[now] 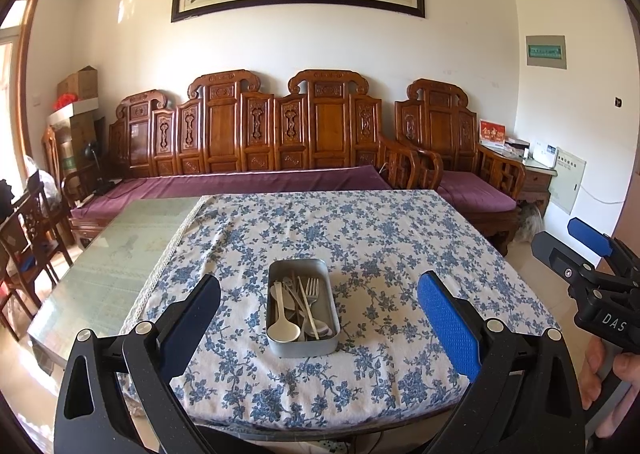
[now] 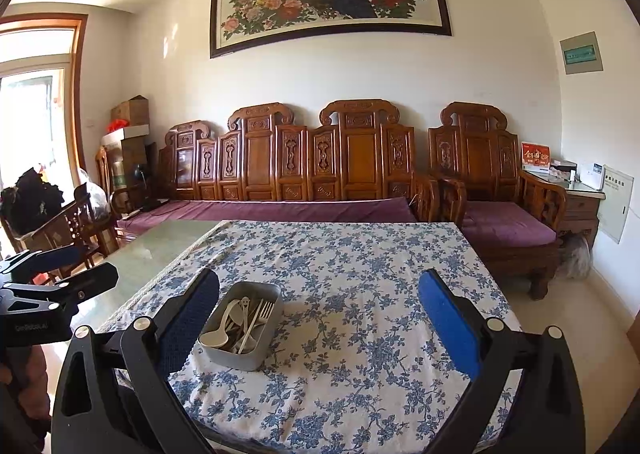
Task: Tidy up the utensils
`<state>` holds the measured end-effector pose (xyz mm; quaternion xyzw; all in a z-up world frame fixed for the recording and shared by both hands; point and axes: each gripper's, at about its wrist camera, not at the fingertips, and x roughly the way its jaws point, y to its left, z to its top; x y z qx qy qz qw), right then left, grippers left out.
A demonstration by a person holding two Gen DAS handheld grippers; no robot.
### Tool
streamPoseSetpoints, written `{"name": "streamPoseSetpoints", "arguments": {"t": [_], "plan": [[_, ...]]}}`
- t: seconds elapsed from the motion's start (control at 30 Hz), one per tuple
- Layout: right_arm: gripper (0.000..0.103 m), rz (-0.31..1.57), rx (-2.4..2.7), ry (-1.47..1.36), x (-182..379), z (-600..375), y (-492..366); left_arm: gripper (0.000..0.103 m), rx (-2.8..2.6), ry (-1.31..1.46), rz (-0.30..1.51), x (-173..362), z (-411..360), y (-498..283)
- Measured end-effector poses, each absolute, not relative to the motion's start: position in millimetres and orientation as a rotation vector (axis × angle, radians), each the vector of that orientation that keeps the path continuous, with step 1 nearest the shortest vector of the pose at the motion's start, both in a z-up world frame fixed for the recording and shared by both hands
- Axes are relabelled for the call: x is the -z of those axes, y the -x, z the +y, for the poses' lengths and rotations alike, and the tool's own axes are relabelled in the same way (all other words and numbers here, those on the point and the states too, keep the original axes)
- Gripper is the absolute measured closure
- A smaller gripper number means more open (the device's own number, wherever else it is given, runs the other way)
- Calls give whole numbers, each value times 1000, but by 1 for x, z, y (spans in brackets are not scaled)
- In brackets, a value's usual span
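A grey metal tin (image 1: 332,345) (image 2: 230,358) stands on the blue-flowered tablecloth (image 1: 380,238) (image 2: 360,254). It holds a white spoon (image 1: 282,328) (image 2: 218,334), a metal fork (image 1: 312,290) (image 2: 265,310), chopsticks and other cutlery mixed together. My left gripper (image 1: 318,300) hangs wide open above the table's near edge, with the tin seen between its fingers. My right gripper (image 2: 320,294) is open too, with the tin by its left finger (image 2: 192,318). Neither holds anything. The right gripper (image 1: 576,258) also shows at the right edge of the left wrist view, the left gripper (image 2: 76,266) at the left edge of the right wrist view.
The cloth covers the right part of a glass-topped table (image 1: 112,254) (image 2: 160,250). A carved wooden sofa with purple cushions (image 1: 248,177) (image 2: 280,207) runs behind it, with an armchair (image 1: 472,189) at the right. Wooden chairs (image 1: 28,238) stand at the left.
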<state>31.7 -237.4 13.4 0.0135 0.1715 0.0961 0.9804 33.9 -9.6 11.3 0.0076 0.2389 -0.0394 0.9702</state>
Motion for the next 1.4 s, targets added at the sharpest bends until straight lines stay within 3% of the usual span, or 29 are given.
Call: {"name": "streamPoseSetpoints", "arguments": {"t": [1.4], "plan": [[3, 344, -196, -30, -13, -238, -32, 8, 76, -23, 461, -15, -11, -32]]}}
